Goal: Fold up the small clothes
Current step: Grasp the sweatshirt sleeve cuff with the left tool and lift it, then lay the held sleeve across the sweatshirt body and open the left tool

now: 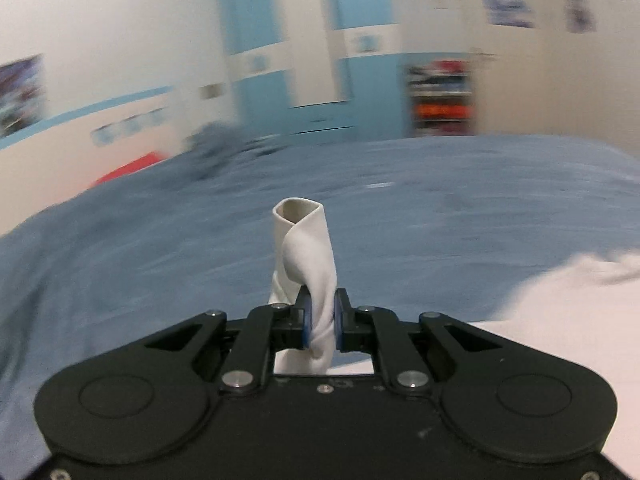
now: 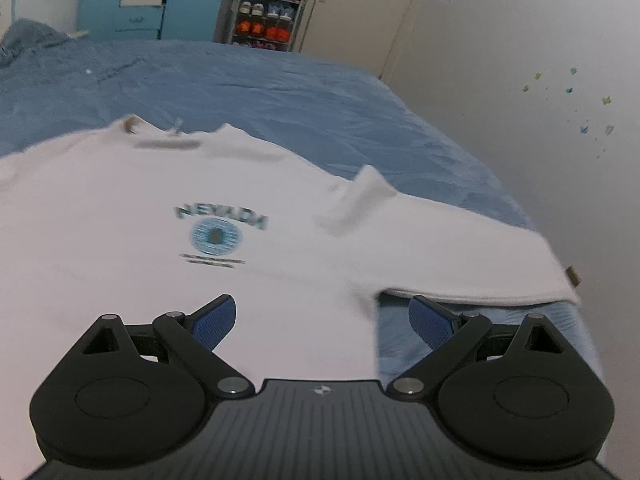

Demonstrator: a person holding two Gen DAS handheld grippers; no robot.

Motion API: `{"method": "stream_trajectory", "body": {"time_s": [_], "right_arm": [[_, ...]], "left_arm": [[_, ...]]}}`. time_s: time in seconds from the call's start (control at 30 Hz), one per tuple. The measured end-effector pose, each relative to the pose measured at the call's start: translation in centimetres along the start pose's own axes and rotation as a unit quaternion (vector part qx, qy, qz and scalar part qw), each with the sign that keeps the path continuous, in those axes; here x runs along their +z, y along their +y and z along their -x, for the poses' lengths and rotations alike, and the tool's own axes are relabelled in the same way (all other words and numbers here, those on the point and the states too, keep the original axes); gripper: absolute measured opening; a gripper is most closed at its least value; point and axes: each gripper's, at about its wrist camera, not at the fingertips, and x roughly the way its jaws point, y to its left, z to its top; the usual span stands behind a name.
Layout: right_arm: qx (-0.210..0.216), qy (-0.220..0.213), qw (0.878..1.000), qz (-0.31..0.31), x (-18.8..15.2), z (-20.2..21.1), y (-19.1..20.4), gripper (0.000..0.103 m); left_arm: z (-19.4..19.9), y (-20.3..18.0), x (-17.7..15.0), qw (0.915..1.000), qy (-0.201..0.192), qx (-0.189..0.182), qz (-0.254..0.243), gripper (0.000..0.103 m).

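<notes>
T-shirt (image 2: 168, 216): white, spread on the bed (image 2: 260, 88).
Left tool (image 1: 320, 320): clamped on a T-shirt fold.
Right tool (image 2: 322, 320): spread wide above the T-shirt.

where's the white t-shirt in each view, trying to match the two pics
Left wrist view: a twisted fold of the white t-shirt stands at centre, pinched in the left gripper; more of it is blurred at the lower right.
Right wrist view: it lies spread across the left and centre, print up, ahead of the open right gripper.
Shared landmark: the shoe rack beyond the blue bedspread.
</notes>
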Motion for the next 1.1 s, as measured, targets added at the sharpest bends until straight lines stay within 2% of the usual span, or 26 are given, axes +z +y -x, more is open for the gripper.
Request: {"method": "stream_trajectory", "body": {"time_s": [0.07, 0.17, 0.27, 0.33, 0.4, 0.5, 0.53, 0.57, 0.63, 0.73, 0.83, 0.97, 1.1], "right_arm": [[-0.005, -0.004, 1.000, 0.008, -0.4, -0.2, -0.8, 0.103], [0.003, -0.008, 1.000, 0.004, -0.7, -0.4, -2.6, 0.103], [0.007, -0.004, 1.000, -0.015, -1.0, -1.0, -4.6, 0.103], [0.010, 0.001, 0.999, -0.039, -1.4, -1.5, -5.9, 0.103], [0.019, 0.005, 0.998, -0.066, -1.9, -2.0, -7.0, 0.103], [0.030, 0.017, 0.995, -0.090, -2.6, -2.8, -7.9, 0.103], [0.029, 0.018, 0.995, -0.090, -2.7, -3.0, -8.0, 0.103], [0.027, 0.018, 0.995, -0.089, -2.8, -3.0, -8.0, 0.103], [0.026, 0.016, 0.996, -0.085, -2.9, -3.0, -7.9, 0.103], [0.035, 0.014, 0.995, -0.089, -2.9, -2.8, -7.7, 0.103], [0.048, 0.012, 0.994, -0.094, -2.8, -2.4, -7.4, 0.103], [0.059, 0.007, 0.995, -0.084, -2.4, -2.2, -6.0, 0.103], [0.082, 0.006, 0.994, -0.077, -1.1, -2.9, -4.2, 0.103]], "left_arm": [[1.1, -6.0, 1.3, 0.9984, -0.015, -0.048, -0.026, 0.010], [2.2, -14.3, 3.1, 0.9922, -0.025, -0.115, -0.039, 0.010], [3.0, -21.8, 4.7, 0.9799, -0.029, -0.188, -0.061, 0.010], [4.4, -26.5, 5.1, 0.9722, -0.055, -0.212, -0.082, 0.010], [5.1, -29.7, 5.6, 0.9646, -0.054, -0.246, -0.079, 0.010], [5.8, -33.3, 5.7, 0.9489, -0.035, -0.303, -0.079, 0.028], [6.2, -33.8, 5.3, 0.9466, -0.034, -0.310, -0.083, 0.042], [6.5, -34.1, 4.9, 0.9452, -0.035, -0.313, -0.087, 0.046], [6.4, -33.2, 4.4, 0.9429, -0.030, -0.318, -0.095, 0.046], [7.0, -31.7, 2.9, 0.9488, -0.006, -0.297, -0.107, 0.045], [6.5, -27.4, 1.1, 0.9549, 0.008, -0.268, -0.128, 0.045], [6.8, -20.2, -2.8, 0.9625, 0.035, -0.218, -0.157, 0.046], [6.2, -14.3, -5.9, 0.9691, 0.068, -0.176, -0.158, 0.046]]}}
